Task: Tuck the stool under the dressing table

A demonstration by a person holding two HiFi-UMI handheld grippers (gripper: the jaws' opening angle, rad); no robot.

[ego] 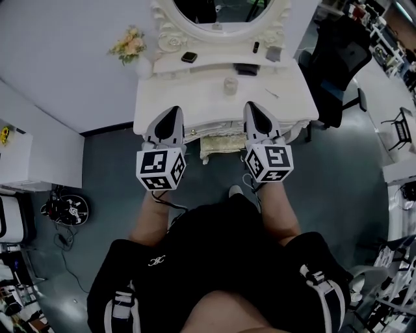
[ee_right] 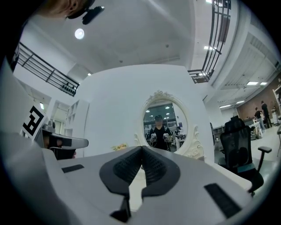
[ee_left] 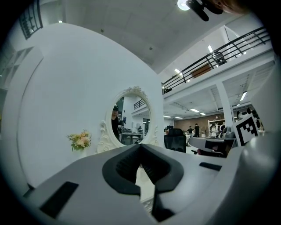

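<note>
The white dressing table (ego: 195,97) with its oval mirror (ego: 221,16) stands against the wall ahead. Only the cream front edge of the stool (ego: 221,146) shows; the rest is under the table's middle. My left gripper (ego: 173,110) and right gripper (ego: 253,105) are held up side by side over the table's front edge, both pointing level at the mirror. In the left gripper view the left gripper (ee_left: 140,146) is shut with nothing between its pads. The right gripper (ee_right: 141,148) is also shut and empty, and the mirror (ee_right: 164,121) shows the person holding both.
A flower bunch (ego: 130,45), a small jar (ego: 231,84) and dark small items (ego: 247,68) sit on the table. A black office chair (ego: 335,58) stands at its right. A white cabinet (ego: 32,149) and floor cables (ego: 65,211) lie left.
</note>
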